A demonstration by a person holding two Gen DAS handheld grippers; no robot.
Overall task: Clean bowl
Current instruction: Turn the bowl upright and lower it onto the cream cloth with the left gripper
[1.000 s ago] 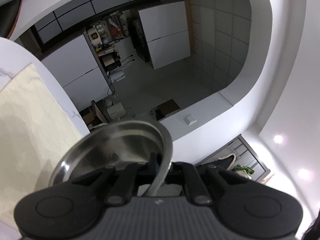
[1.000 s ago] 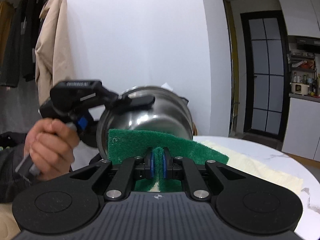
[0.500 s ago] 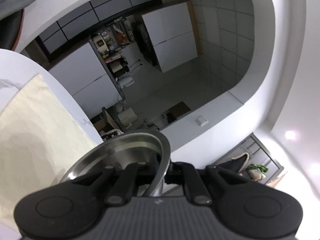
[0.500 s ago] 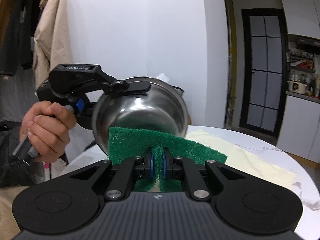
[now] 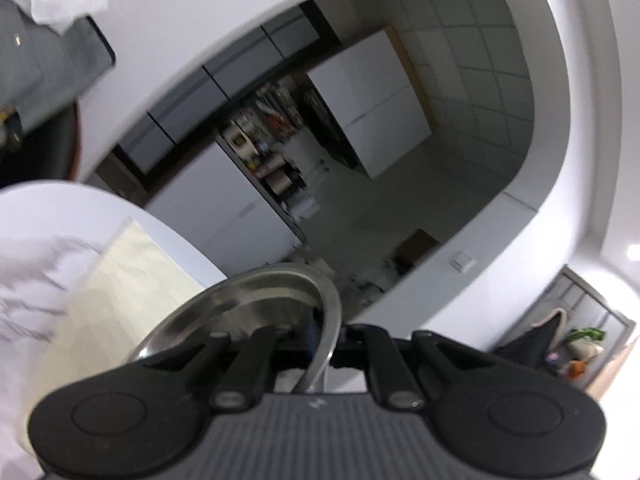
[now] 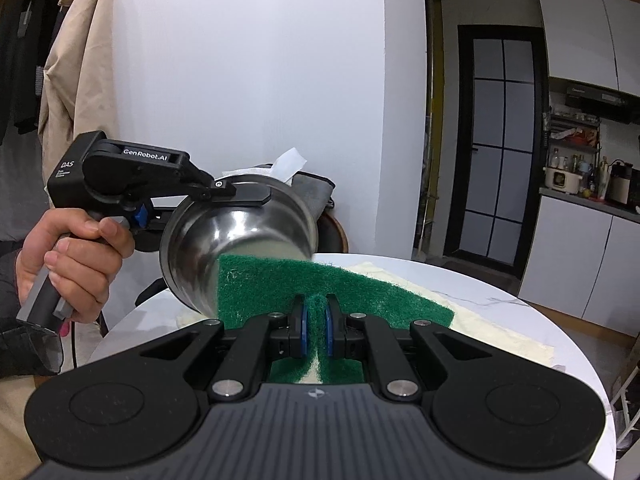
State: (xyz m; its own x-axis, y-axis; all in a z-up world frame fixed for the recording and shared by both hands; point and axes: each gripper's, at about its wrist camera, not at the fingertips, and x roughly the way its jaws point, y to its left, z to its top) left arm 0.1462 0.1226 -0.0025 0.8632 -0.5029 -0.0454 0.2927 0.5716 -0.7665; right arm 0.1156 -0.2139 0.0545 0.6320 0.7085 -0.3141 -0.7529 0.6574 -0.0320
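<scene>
In the right wrist view a steel bowl point(image 6: 256, 240) hangs above the round white table point(image 6: 520, 320), tipped on its side with its rounded outside toward me. My left gripper point(image 6: 244, 196) is shut on the bowl's rim, held by a person's hand point(image 6: 76, 260). A green scouring pad point(image 6: 320, 288) is pinched in my right gripper point(image 6: 315, 330), and its far left corner lies against the bowl's lower outside. In the left wrist view the bowl point(image 5: 256, 304) shows its rim, with my left gripper point(image 5: 320, 340) shut on that edge.
A cream cloth point(image 6: 480, 320) lies spread on the table under the pad. A dark chair with a grey bag and white tissue point(image 6: 316, 196) stands behind the bowl. Coats point(image 6: 72, 60) hang at the left. Kitchen cabinets and a shelf point(image 6: 580, 184) stand at the right.
The left gripper has rolled the bowl, turning its outside more toward the right gripper and bringing it lower and nearer. The pad's corner now overlaps the bowl's lower side.
</scene>
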